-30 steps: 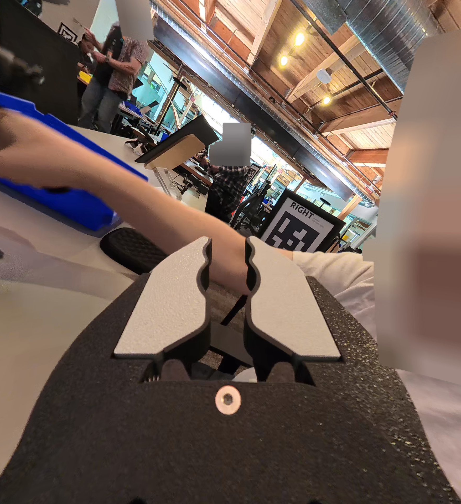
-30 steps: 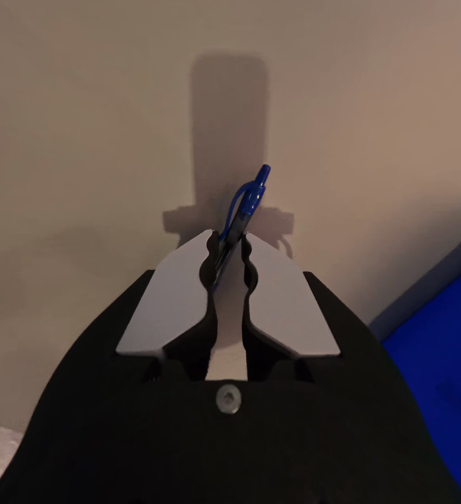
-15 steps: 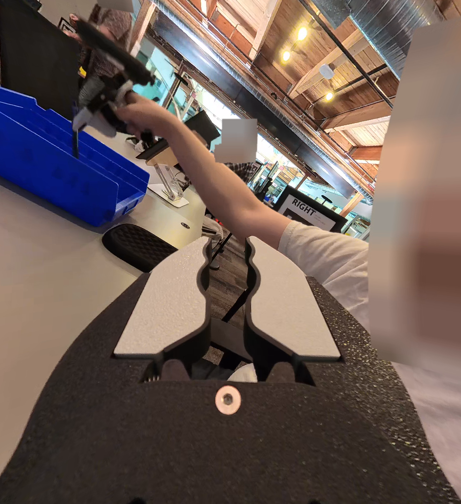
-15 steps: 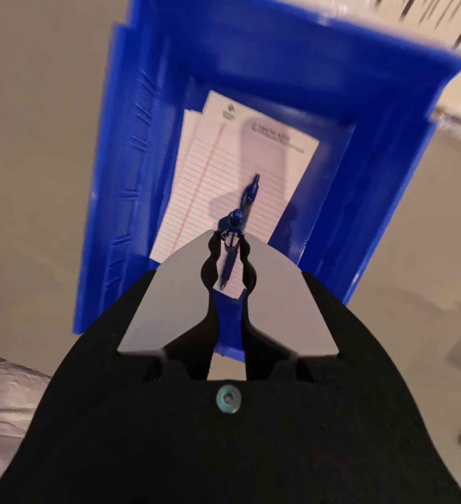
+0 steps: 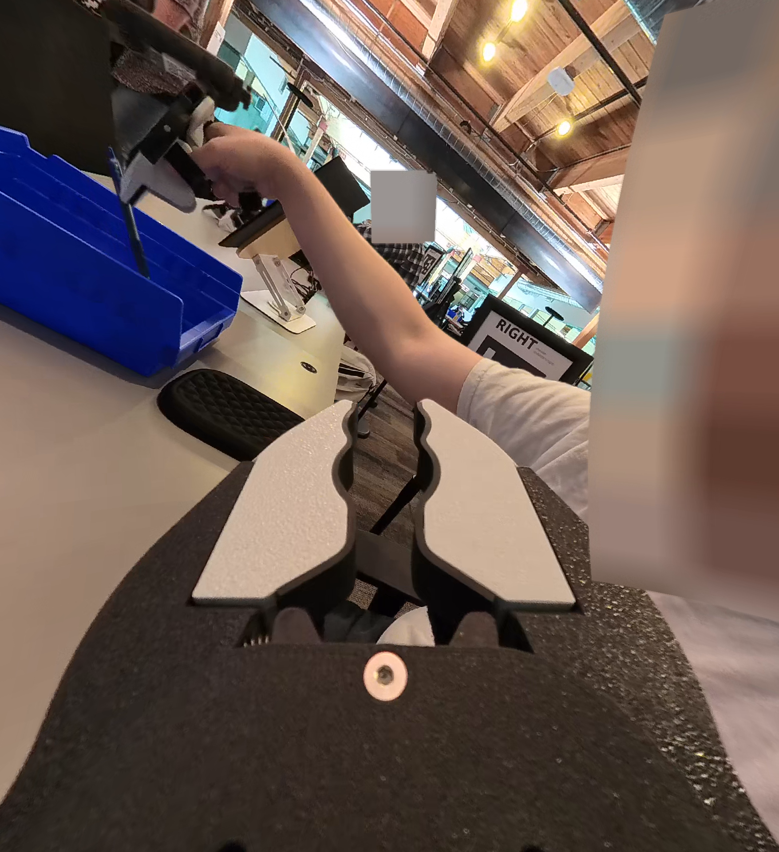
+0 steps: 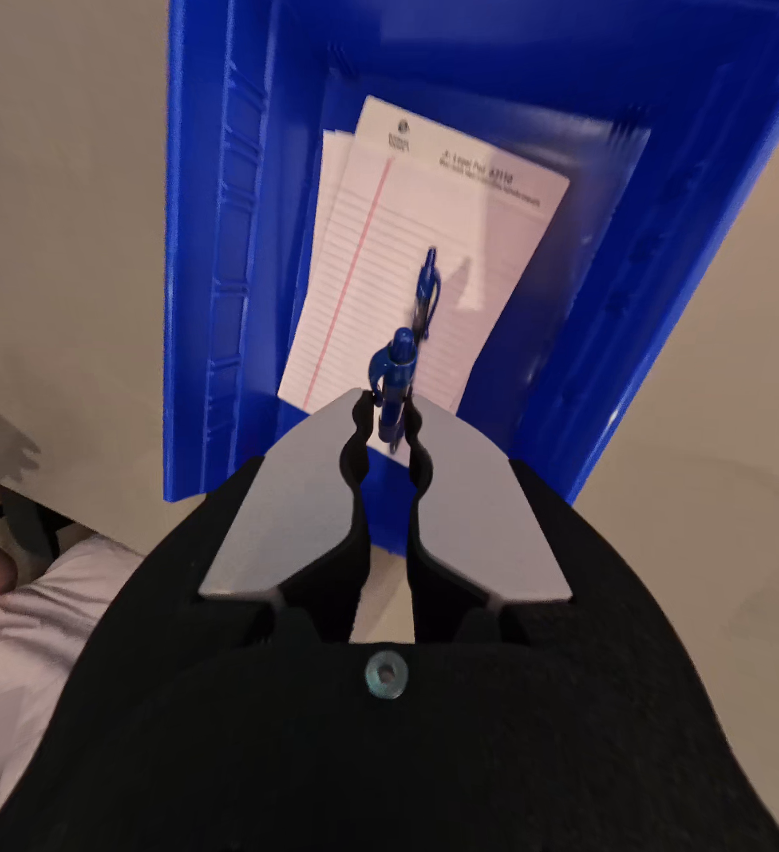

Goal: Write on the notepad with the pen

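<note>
My right gripper (image 6: 387,399) is shut on a blue pen (image 6: 395,373) and holds it nearly upright over a white lined notepad (image 6: 424,221). The notepad lies in a blue bin (image 6: 193,276). A second blue pen (image 6: 426,288) lies on the pad. In the left wrist view the right gripper (image 5: 129,191) hangs over the bin (image 5: 78,286), and the held pen (image 5: 133,230) points down into it. The bin wall hides whether the tip touches the pad. My left gripper (image 5: 385,408) is open and empty, low at the table edge, pointing away from the bin.
A black padded wrist rest (image 5: 226,417) lies on the beige table (image 5: 55,484) next to the bin. A tilted stand (image 5: 267,239) stands behind it. A framed sign (image 5: 528,352) and people are in the background. A person's arm (image 5: 355,295) spans the view. Some 45 cm of space lies between my two pairs of fingers.
My right gripper carried the pen from over bare table to above the bin, then closer to the notepad. The left gripper has stayed in place.
</note>
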Demonstrator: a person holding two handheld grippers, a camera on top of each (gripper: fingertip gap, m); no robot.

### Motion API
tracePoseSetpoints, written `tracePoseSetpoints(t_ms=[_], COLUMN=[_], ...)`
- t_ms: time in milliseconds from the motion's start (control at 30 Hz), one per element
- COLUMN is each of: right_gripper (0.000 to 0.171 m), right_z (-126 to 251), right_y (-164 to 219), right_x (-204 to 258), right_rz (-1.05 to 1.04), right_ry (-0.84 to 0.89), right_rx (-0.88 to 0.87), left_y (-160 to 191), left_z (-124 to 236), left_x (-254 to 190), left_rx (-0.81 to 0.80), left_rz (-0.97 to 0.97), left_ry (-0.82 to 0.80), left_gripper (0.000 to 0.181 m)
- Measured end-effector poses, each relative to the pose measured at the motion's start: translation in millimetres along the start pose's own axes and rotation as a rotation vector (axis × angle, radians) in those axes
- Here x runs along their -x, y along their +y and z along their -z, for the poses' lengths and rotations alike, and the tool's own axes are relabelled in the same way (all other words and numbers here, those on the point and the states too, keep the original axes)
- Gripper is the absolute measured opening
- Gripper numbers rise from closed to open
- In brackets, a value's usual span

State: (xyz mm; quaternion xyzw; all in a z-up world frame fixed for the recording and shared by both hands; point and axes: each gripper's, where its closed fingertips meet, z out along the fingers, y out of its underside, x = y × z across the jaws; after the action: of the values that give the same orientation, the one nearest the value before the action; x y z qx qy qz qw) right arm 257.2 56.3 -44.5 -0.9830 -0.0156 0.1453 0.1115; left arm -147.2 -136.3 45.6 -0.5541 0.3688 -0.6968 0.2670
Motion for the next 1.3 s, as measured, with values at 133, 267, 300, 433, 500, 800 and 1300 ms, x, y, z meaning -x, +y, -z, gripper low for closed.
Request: tracePoseSetpoints(t_ms=[133,267,300,433,500,800,1300], right_gripper=[0.013,0.013,0.013,0.013,0.013,0.013,0.038], right_z=[-19.4,-45.1,-51.0,-68.5,-73.9,-90.6,-9.0], right_y=[17.7,18.8,18.1,14.2,12.4,6.6,-38.9], right_x=[-5.8,-19.1,-20.1,-22.1,-22.9,-30.5,-11.6], right_rz=[-0.032,-0.029,-0.028,-0.02,-0.025,-0.06,0.243], right_ry=[-0.004,0.042,0.037,0.021,0.017,0.008,0.155], right_rx=[0.169,0.243,0.248,0.246,0.236,0.156,-0.528], left_y=[1.9,4.8,4.9,1.9,0.0,0.8,-100.8], left_z=[-4.2,-5.3,-4.7,-1.2,0.2,-1.6,63.4], left_x=[-0.9,-2.1,-2.5,-1.5,0.8,28.3,179.5], left_rx=[0.011,0.03,0.032,0.027,0.022,0.066,0.716], left_rz=[0.003,-0.001,-0.002,-0.007,-0.006,-0.072,-0.8], left_ry=[0.005,-0.01,-0.014,-0.032,-0.041,-0.162,-1.307], left_gripper=[0.022,0.022,0.022,0.022,0.022,0.023,0.029])
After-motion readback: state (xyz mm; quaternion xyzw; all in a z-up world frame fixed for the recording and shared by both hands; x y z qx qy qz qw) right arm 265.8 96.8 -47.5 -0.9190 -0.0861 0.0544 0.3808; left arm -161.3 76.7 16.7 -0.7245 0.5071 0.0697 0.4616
